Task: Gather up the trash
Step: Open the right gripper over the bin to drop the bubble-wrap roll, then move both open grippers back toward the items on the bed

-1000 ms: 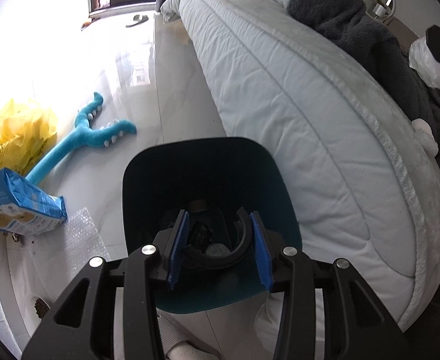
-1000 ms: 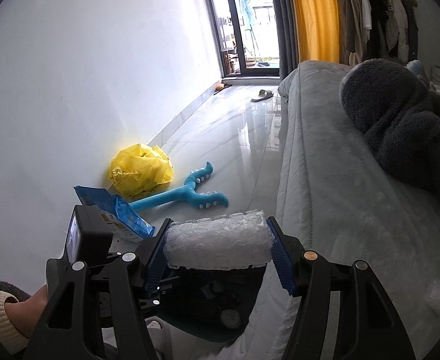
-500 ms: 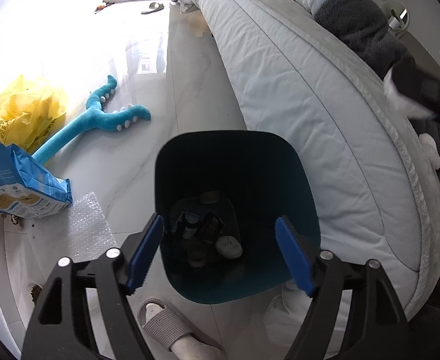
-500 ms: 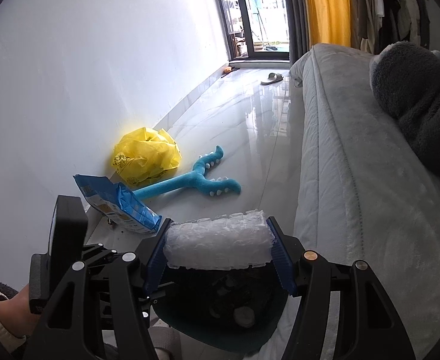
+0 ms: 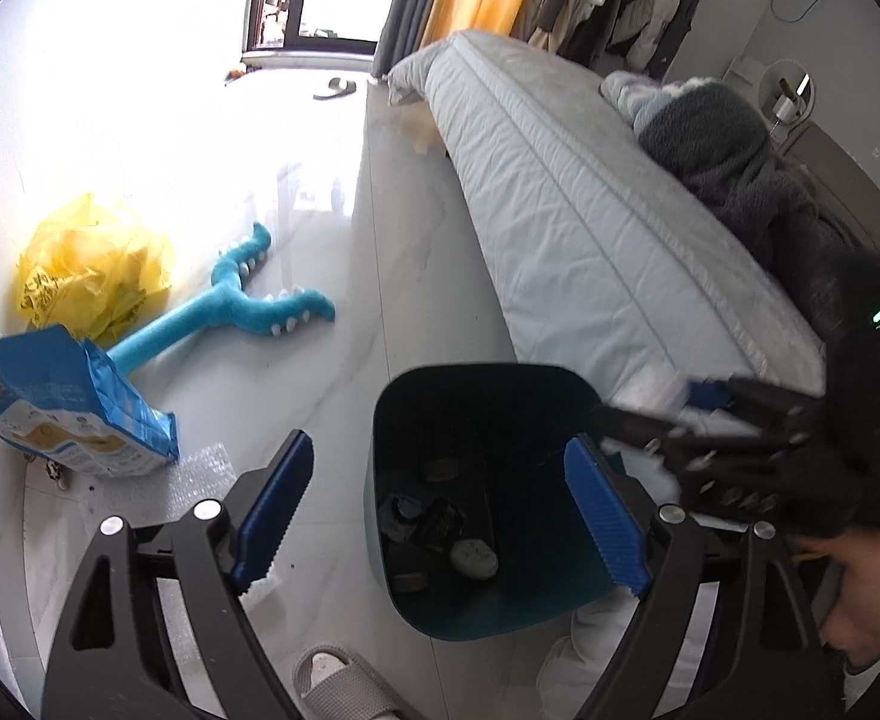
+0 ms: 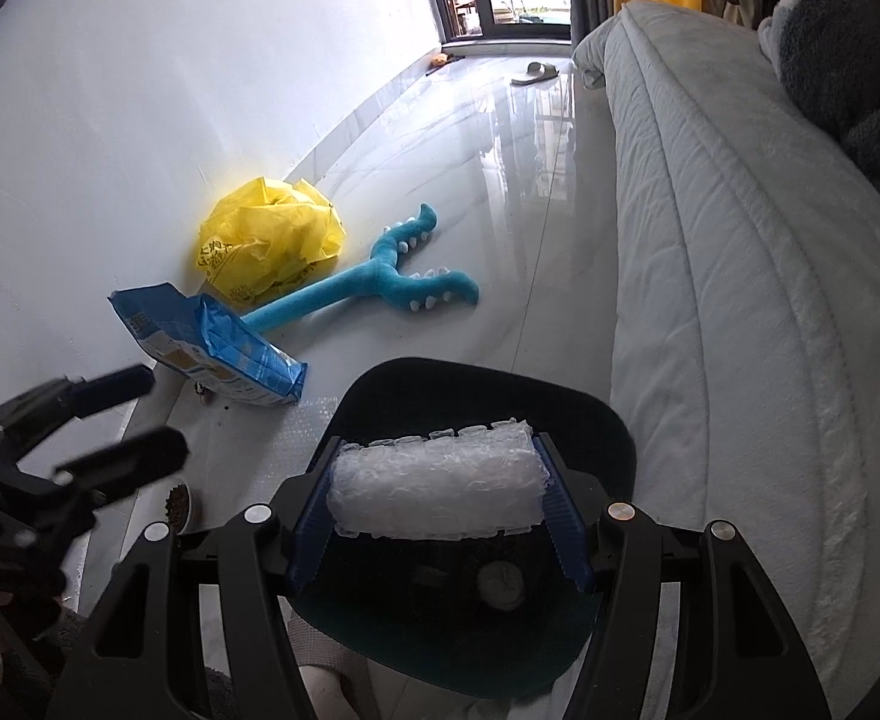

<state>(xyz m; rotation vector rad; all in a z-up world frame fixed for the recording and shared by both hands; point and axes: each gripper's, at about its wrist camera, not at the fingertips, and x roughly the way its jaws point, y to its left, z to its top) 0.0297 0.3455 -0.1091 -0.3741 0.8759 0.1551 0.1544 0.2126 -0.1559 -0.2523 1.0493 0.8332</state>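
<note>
The left gripper [image 5: 440, 510] has just been opening: a second ago its jaws were nearly shut low inside the bin [image 5: 482, 504], and now they stand wide apart above it with nothing between them, so whatever it carried has, I judge, been dropped among the small dark bits at the bin's bottom. That hand's share is done for now. The right gripper [image 6: 437, 501] is clamped on a roll of bubble wrap [image 6: 437, 489], gripped end to end, and it hangs right over the bin's mouth, lower than before; letting go looks like the next step. The roll is white, translucent, puffy and crinkled, light and springy by the look of it, so it may catch on the rim rather than fall cleanly. More trash waits on the floor: in the right wrist view a blue bag [image 6: 212, 354] at 9 o'clock, a yellow plastic bag [image 6: 269, 240] at 10 o'clock, and a flat bubble wrap sheet [image 5: 197, 480] beside the bin.
</note>
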